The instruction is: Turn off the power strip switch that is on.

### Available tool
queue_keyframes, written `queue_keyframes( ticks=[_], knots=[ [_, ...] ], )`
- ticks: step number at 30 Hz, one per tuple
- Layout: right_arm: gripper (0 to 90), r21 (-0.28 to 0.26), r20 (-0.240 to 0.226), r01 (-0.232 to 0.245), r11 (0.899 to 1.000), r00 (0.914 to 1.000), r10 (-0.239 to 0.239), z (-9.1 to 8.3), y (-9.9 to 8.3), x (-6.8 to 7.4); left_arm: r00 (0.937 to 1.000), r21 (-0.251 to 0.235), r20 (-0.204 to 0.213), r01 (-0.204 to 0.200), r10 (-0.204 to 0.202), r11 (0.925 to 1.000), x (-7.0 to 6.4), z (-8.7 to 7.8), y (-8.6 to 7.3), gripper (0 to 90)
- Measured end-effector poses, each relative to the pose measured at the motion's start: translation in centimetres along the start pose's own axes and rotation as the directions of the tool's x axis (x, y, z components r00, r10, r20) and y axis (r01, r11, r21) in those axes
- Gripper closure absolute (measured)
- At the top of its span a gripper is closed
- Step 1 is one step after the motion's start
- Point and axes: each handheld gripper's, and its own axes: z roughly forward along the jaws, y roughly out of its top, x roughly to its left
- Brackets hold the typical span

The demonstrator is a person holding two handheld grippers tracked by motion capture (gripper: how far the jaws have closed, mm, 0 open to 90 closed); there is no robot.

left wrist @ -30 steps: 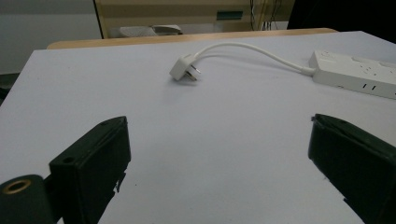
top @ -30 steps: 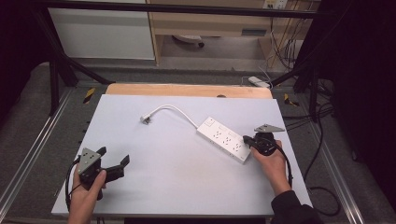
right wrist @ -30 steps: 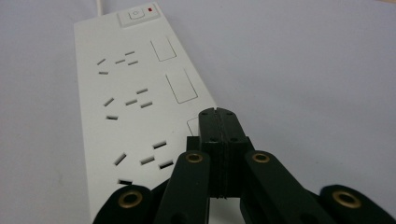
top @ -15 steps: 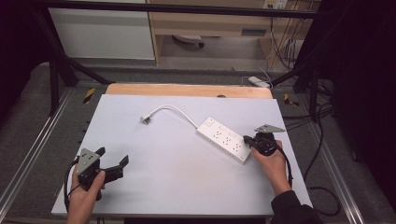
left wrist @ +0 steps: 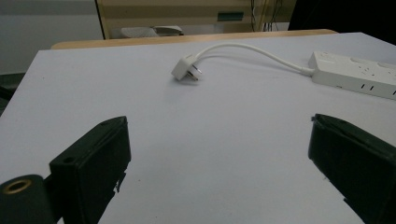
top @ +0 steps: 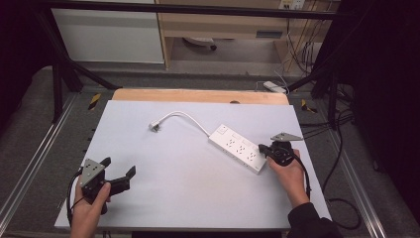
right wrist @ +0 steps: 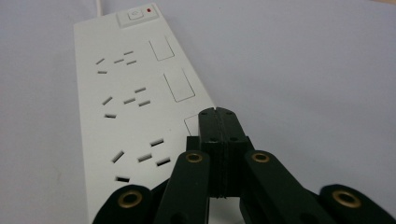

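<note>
1. Resting at the near right end of the power strip (top: pixel 239 148): the right hand-held gripper (top: pixel 271 148), jaws pressed fully together with nothing between them (closed tips lying over the strip's near end in the right gripper view (right wrist: pixel 218 122)).
2. Wrapping around that hand-held gripper from below: the person's right hand (top: pixel 288 171), dark sleeve (top: pixel 312 224) reaching in from the bottom edge of the high view.
3. Lying diagonally on the right half of the white worktop (top: pixel 193 193): the power strip, switch end (right wrist: pixel 136 14) pointing away from the right hand-held gripper, rows of sockets facing up.
4. Curving off the strip's far end toward the middle of the worktop: the white cable (top: pixel 190 119), ending in the plug (top: pixel 155 127) lying free on the surface.
5. Hovering low near the front left corner of the worktop: the left hand-held gripper (top: pixel 118 171), jaws spread wide with nothing between them (bare worktop showing between the two black jaws in the left gripper view (left wrist: pixel 219 154)).
6. Holding it from beneath: the person's left hand (top: pixel 89 206), grey three-cornered plate on top.
7. Sitting well apart from the left hand-held gripper, ahead of its jaws: the plug (left wrist: pixel 187 70), prongs facing roughly toward the camera, cable (left wrist: pixel 252 49) arching off to the strip (left wrist: pixel 355 72) at the right.
8. Showing beyond the worktop's far edge: a wooden board (top: pixel 198 95).
</note>
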Motion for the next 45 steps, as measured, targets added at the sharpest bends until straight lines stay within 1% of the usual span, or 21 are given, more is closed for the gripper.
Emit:
queue_keyframes(
  ticks=[3, 8, 9, 29, 34, 39, 45],
  knots=[
    [90.0, -0.002, -0.001, -0.002, 1.000, 1.0000, 0.002, -0.02, -0.04, -0.02, 1.0000, -0.001, -0.001, -0.006, 0.006, 1.0000, 0.04, -0.07, 0.05, 5.6],
    [90.0, -0.007, -0.003, -0.004, 1.000, 1.0000, 0.004, -0.02, -0.11, -0.06, 1.0000, -0.003, -0.002, 0.000, 0.000, 1.0000, 0.07, -0.10, 0.02, 5.6],
    [90.0, -0.008, -0.005, -0.011, 1.000, 0.9999, 0.011, -0.02, -0.12, -0.06, 1.0000, -0.003, -0.002, 0.000, 0.000, 1.0000, 0.07, -0.10, 0.02, 5.6],
    [90.0, -0.011, -0.006, -0.004, 1.000, 1.0000, 0.004, -0.02, -0.16, -0.08, 1.0000, -0.007, -0.004, 0.000, 0.000, 1.0000, 0.13, -0.21, 0.08, 5.6],
    [90.0, -0.016, -0.010, -0.016, 1.000, 0.9998, 0.016, 0.02, -0.30, -0.21, 1.0000, -0.009, -0.003, 0.000, 0.000, 1.0000, 0.13, -0.21, 0.10, 5.7],
    [90.0, -0.014, -0.008, -0.014, 1.000, 0.9999, 0.014, 0.02, -0.28, -0.18, 1.0000, -0.009, -0.008, -0.001, 0.001, 1.0000, 0.16, -0.23, 0.10, 5.7],
    [90.0, -0.015, -0.008, -0.014, 1.000, 0.9999, 0.013, 0.03, -0.28, -0.16, 1.0000, -0.008, -0.004, -0.002, 0.002, 1.0000, 0.14, -0.25, 0.09, 5.7]
  ],
)
